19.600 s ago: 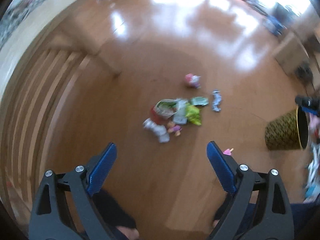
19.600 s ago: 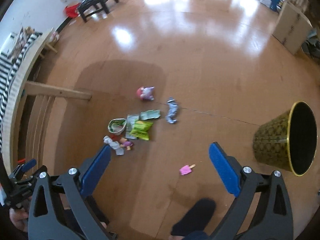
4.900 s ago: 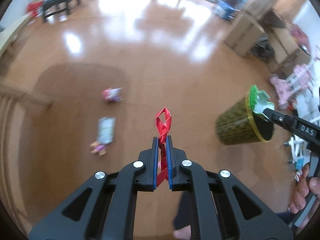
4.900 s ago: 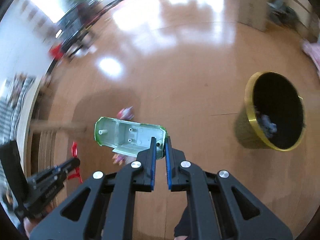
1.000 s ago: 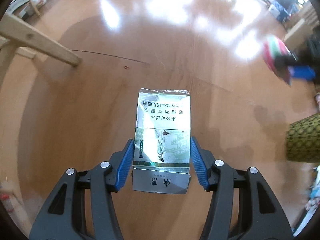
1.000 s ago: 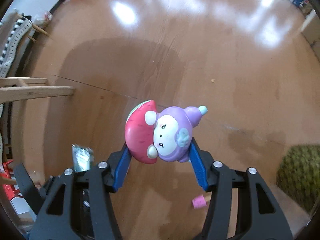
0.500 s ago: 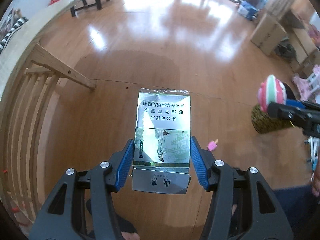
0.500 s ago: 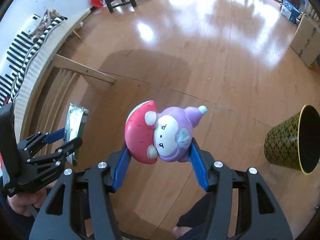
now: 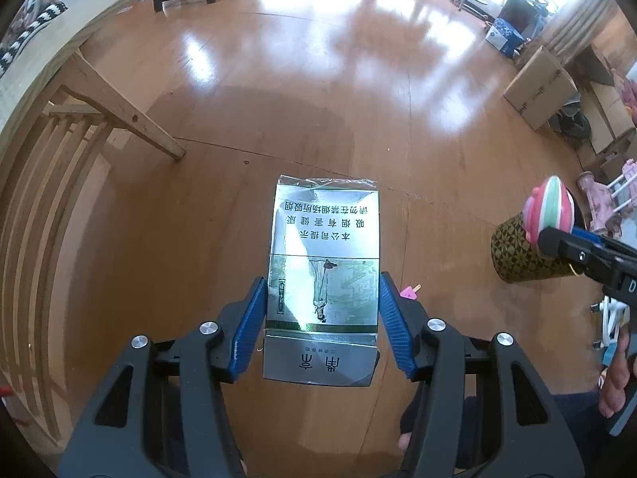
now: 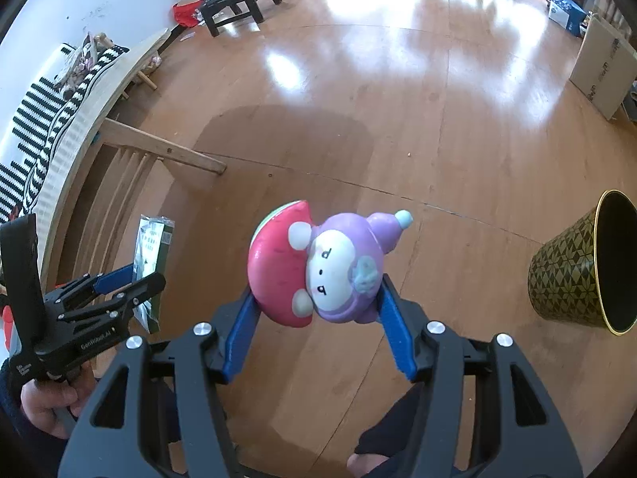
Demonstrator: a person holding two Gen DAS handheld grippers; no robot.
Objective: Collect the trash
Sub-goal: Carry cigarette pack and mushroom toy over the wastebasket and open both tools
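With the left gripper [image 9: 322,314] pinching a silver cigarette pack [image 9: 324,255] and the right gripper [image 10: 318,314] clamping a mushroom toy [image 10: 318,267], 2 items look bound for the bin [image 10: 577,271], and 1 pink scrap [image 9: 410,291] lies on the floor [image 9: 358,99].

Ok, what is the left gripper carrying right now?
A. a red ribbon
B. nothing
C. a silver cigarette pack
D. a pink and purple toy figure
C: the left gripper has its jaws closed on the sides of the silver cigarette pack; the toy figure sits in the right gripper.
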